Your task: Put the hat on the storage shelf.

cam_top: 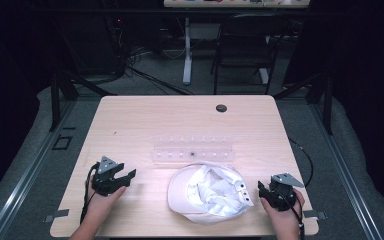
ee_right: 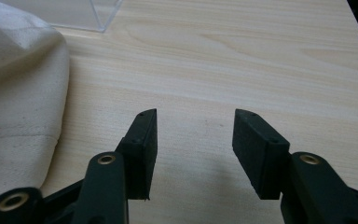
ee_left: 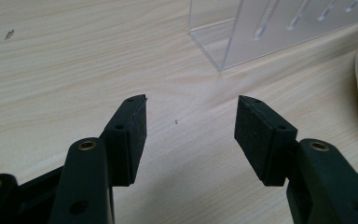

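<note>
cap (cam_top: 211,194): upside down on table (cam_top: 130,115), just in front of clear rack (cam_top: 194,150) | left gripper (cam_top: 125,176): left of cap, jaws spread, empty | right gripper (cam_top: 263,190): right of cap, jaws spread, empty

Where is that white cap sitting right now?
In the high view the white cap lies upside down near the table's front edge, between the left gripper and right gripper, just in front of the clear plastic rack.
</note>
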The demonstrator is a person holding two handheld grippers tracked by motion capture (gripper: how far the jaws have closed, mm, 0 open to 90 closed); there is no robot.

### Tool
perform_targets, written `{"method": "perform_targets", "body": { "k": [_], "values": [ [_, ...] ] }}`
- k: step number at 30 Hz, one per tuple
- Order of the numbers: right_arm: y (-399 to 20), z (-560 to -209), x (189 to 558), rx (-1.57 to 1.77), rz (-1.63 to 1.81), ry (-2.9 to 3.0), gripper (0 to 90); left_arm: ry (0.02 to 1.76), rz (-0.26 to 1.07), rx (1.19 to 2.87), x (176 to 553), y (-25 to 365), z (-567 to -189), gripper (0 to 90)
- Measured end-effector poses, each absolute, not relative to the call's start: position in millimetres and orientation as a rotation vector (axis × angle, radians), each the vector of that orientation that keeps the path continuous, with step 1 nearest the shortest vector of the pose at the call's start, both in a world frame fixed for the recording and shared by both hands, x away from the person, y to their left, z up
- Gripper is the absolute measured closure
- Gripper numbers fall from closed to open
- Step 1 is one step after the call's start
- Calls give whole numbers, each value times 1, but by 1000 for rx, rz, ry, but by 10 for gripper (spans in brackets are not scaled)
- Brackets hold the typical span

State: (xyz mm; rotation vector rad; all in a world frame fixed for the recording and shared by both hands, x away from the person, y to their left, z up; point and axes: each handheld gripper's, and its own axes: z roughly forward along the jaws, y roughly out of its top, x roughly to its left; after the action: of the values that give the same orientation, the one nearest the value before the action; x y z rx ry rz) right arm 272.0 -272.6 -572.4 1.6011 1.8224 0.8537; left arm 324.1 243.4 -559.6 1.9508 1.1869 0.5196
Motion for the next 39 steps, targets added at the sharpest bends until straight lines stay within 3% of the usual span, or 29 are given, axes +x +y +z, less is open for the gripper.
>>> {"method": "perform_targets", "body": {
  "k": [12, 21, 39],
  "values": [
    [-268, -572, 275, 1582, 891, 1881, 565, 1192, 550, 1967, 322, 245, -558, 457],
    [-265, -564, 274, 1647, 846, 1961, 475, 1188, 544, 1968, 321, 243, -558, 455],
    [-273, -544, 277, 1758, 804, 2052, 502, 1177, 534, 1994, 320, 239, -559, 451]
  ]
}}
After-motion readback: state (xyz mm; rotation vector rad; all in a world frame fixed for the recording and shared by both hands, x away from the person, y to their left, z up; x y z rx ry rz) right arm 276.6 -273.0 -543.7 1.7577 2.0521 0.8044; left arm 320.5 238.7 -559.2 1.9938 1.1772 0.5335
